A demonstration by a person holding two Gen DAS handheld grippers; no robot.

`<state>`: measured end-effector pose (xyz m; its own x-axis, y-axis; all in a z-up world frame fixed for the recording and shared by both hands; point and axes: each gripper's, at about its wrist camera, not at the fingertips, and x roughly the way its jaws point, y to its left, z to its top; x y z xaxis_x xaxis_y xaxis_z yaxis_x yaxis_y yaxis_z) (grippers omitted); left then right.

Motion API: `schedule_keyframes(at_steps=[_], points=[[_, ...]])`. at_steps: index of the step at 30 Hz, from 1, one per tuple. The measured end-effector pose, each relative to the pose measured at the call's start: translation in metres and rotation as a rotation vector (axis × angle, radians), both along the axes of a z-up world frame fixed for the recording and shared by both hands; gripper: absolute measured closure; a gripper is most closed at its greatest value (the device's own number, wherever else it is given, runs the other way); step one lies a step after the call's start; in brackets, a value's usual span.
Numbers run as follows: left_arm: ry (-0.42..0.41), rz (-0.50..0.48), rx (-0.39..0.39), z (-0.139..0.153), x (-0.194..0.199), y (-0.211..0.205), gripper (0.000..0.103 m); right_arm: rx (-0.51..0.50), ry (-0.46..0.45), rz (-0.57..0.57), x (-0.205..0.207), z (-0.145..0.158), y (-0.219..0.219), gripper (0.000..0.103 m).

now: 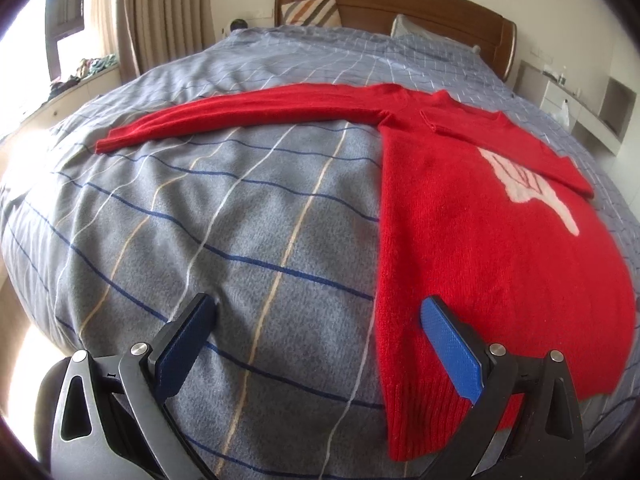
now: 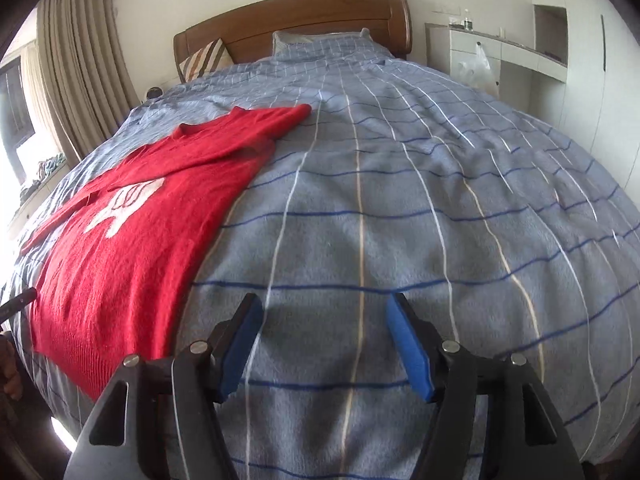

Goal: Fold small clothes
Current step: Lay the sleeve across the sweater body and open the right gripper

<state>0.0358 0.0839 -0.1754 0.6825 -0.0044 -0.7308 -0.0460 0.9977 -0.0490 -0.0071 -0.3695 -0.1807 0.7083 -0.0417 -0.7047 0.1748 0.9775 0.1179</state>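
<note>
Lying flat on the bed (image 1: 248, 220), your red sweater (image 1: 480, 240) has one sleeve (image 1: 240, 114) stretched out sideways and the other folded across its chest. Your left gripper (image 1: 318, 314) hangs spread wide over the sweater's hem edge, clamping nothing. Your right gripper (image 2: 324, 320) stands apart over bare bedspread, just beside the sweater.

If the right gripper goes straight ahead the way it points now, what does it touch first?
Most likely the bare checked blanket. The right gripper has open, empty jaws; the red sweater lies off to its left side.
</note>
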Motion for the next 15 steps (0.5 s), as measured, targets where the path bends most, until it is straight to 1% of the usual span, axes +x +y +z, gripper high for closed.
schedule_keyframes(at_steps=[2,4,6,9,15], points=[[-0.007,-0.002,0.018,0.0006,-0.0013,-0.0026,0.001,0.046,-0.018,-0.023,-0.0024,0.0033,-0.0052,0.037],[-0.009,-0.004,0.027,0.0007,-0.0023,-0.0031,0.001,0.037,-0.047,-0.036,-0.0032,0.0075,-0.0057,0.032],[-0.004,-0.003,0.033,-0.0002,-0.0022,-0.0031,0.001,0.025,-0.042,-0.034,-0.0013,0.0065,-0.0053,0.032],[0.007,-0.004,0.039,-0.0013,-0.0029,-0.0035,0.001,0.037,-0.043,-0.032,-0.0026,0.0053,-0.0045,0.032],[0.02,-0.001,0.013,0.0008,-0.0048,0.0005,0.001,0.013,-0.065,-0.017,-0.0082,0.0102,0.0024,0.032]])
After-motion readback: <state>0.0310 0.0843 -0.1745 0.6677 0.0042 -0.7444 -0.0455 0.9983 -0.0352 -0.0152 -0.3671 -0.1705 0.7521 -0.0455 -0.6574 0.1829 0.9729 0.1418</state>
